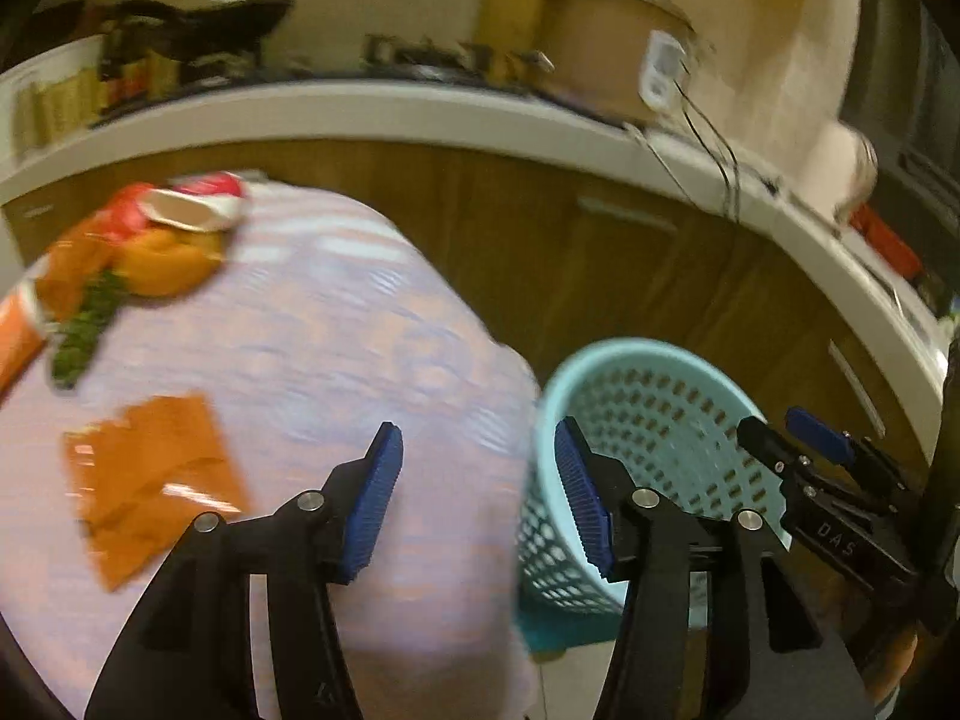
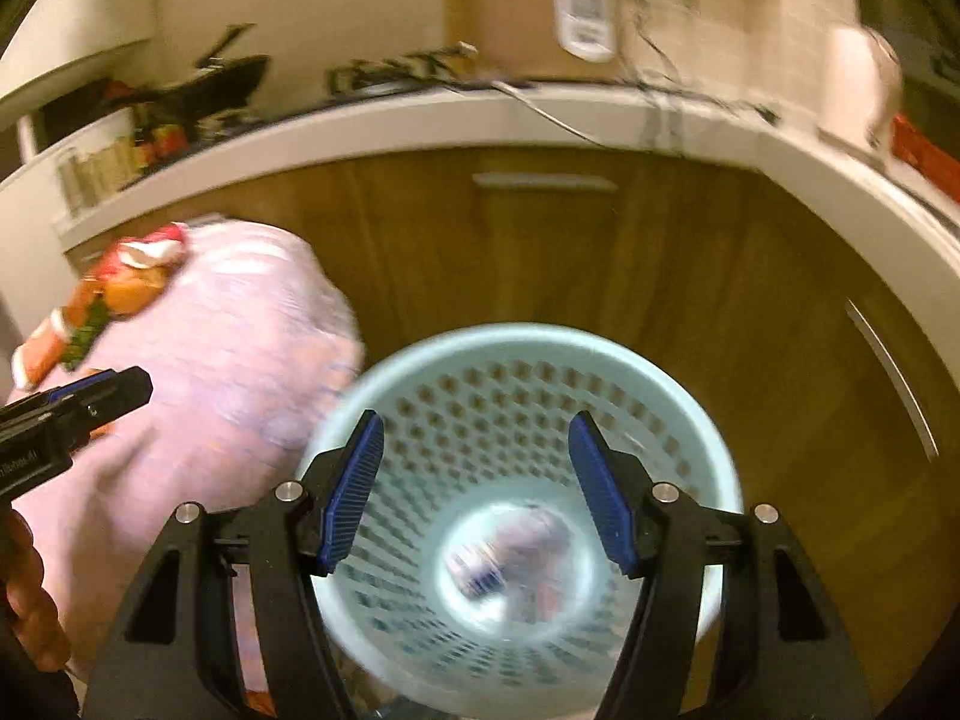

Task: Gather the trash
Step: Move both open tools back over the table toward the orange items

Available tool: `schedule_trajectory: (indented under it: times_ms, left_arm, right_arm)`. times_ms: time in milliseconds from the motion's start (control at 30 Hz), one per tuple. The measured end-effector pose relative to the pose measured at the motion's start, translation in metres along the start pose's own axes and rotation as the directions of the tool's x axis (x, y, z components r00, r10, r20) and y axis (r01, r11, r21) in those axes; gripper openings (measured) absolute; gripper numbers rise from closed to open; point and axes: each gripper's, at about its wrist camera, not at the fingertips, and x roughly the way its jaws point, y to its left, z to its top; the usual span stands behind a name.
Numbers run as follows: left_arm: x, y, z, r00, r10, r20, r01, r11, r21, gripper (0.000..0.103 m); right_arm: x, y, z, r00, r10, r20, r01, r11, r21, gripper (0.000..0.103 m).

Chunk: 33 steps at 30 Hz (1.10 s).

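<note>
White counter ahead, brown pot atop, wood cabinets below, pink tablecloth left.

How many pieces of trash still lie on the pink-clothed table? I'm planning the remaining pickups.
2 spots: a flat orange wrapper near the table's front, and a blurred heap of red, orange and green wrappers at its far left edge, which may hide several pieces.

Perforated pale-blue plastic basket, glossy orange wrapper — striped cloth table cover, wood-grain cabinet fronts.
</note>
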Motion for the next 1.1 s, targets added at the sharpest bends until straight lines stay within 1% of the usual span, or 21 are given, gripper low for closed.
schedule_trajectory:
  times_ms: [67,167,267,300,367,433,567,633,767,833,900,1000,1100]
  left_arm:
    - [-0.02,0.021,0.006,0.998,0.039,0.045,-0.037,0.999,-0.033,0.053]
    - [-0.045,0.049,0.013,0.991,0.097,0.097,-0.089,0.993,-0.077,0.054]
    - [-0.071,0.084,0.017,0.977,0.162,0.142,-0.142,0.979,-0.145,0.056]
    - [-0.081,0.098,0.017,0.969,0.193,0.154,-0.166,0.971,-0.172,0.056]
    - [-0.094,0.118,0.019,0.958,0.234,0.167,-0.198,0.959,-0.204,0.056]
    - [-0.105,0.14,0.019,0.946,0.276,0.171,-0.235,0.945,-0.227,0.056]
    - [-0.116,0.172,0.01,0.93,0.326,0.168,-0.276,0.924,-0.263,0.057]
    - [-0.121,0.191,0.003,0.923,0.352,0.158,-0.295,0.908,-0.296,0.058]
    - [-0.123,0.222,-0.005,0.906,0.402,0.137,-0.338,0.878,-0.339,0.058]
    - [-0.123,0.239,-0.009,0.901,0.417,0.124,-0.353,0.867,-0.352,0.058]
    - [-0.122,0.251,-0.011,0.895,0.431,0.113,-0.368,0.858,-0.358,0.058]
    - [-0.119,0.277,-0.011,0.898,0.429,0.097,-0.364,0.849,-0.382,0.058]
    - [-0.115,0.295,-0.008,0.898,0.43,0.089,-0.366,0.844,-0.391,0.061]
  right_arm:
    - [-0.002,0.022,0.009,0.999,0.032,0.018,-0.031,0.999,-0.034,0.061]
    - [-0.006,0.057,0.021,0.995,0.089,0.039,-0.085,0.992,-0.09,0.061]
    - [-0.009,0.092,0.033,0.989,0.138,0.059,-0.128,0.981,-0.144,0.061]
    - [-0.011,0.104,0.037,0.986,0.152,0.068,-0.139,0.977,-0.162,0.061]
    - [-0.012,0.121,0.044,0.98,0.18,0.079,-0.164,0.969,-0.183,0.061]
    - [-0.011,0.139,0.05,0.974,0.213,0.082,-0.194,0.961,-0.198,0.061]
    - [-0.007,0.176,0.054,0.957,0.282,0.067,-0.258,0.935,-0.241,0.061]
    - [-0.001,0.194,0.048,0.948,0.316,0.03,-0.298,0.919,-0.257,0.061]
    - [0.013,0.227,0.034,0.921,0.384,-0.058,-0.384,0.879,-0.281,0.061]
    - [0.02,0.24,0.026,0.917,0.39,-0.087,-0.397,0.868,-0.297,0.061]
    - [0.028,0.249,0.021,0.916,0.386,-0.112,-0.401,0.865,-0.301,0.061]
    - [0.038,0.258,0.014,0.914,0.381,-0.137,-0.405,0.864,-0.3,0.061]
    - [0.045,0.267,0.009,0.919,0.367,-0.147,-0.395,0.865,-0.309,0.065]
